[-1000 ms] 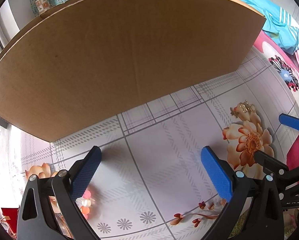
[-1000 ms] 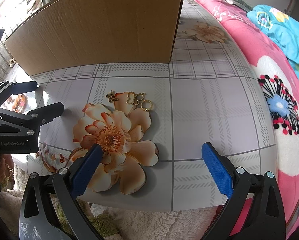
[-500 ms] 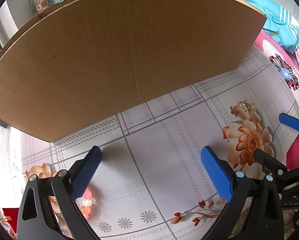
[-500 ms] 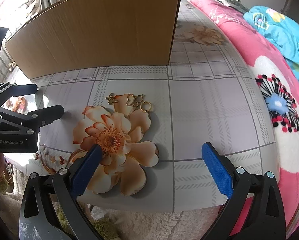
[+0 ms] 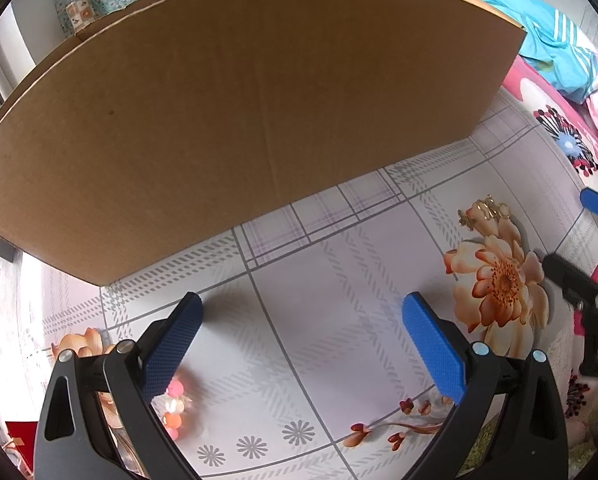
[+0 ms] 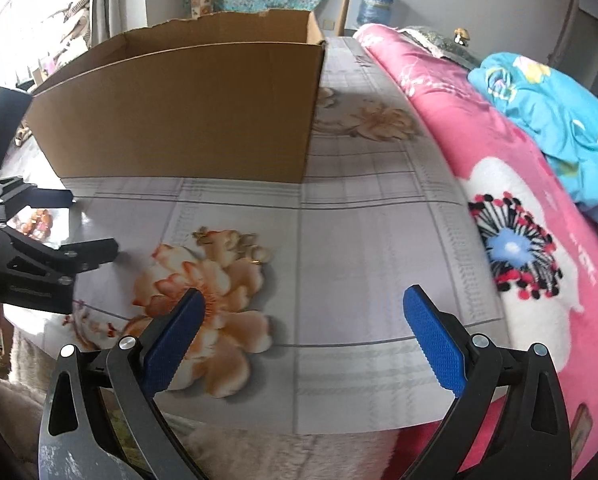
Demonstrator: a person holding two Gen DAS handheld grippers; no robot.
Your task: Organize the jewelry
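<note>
Both pairs of tongs are spread wide with nothing between their blue pads: the left tongs point(image 5: 299, 336) at the bottom of their view, the right tongs point(image 6: 301, 332) likewise. The gold jewelry point(image 5: 485, 211) lies at the right of the left view, on the worktop point(image 5: 319, 280) at the top edge of a printed orange flower point(image 5: 499, 280); in the right view it sits left of centre. A cardboard box point(image 5: 239, 112) fills the upper frame. Pink beads point(image 5: 171, 404) lie at lower left beside the left pad.
</note>
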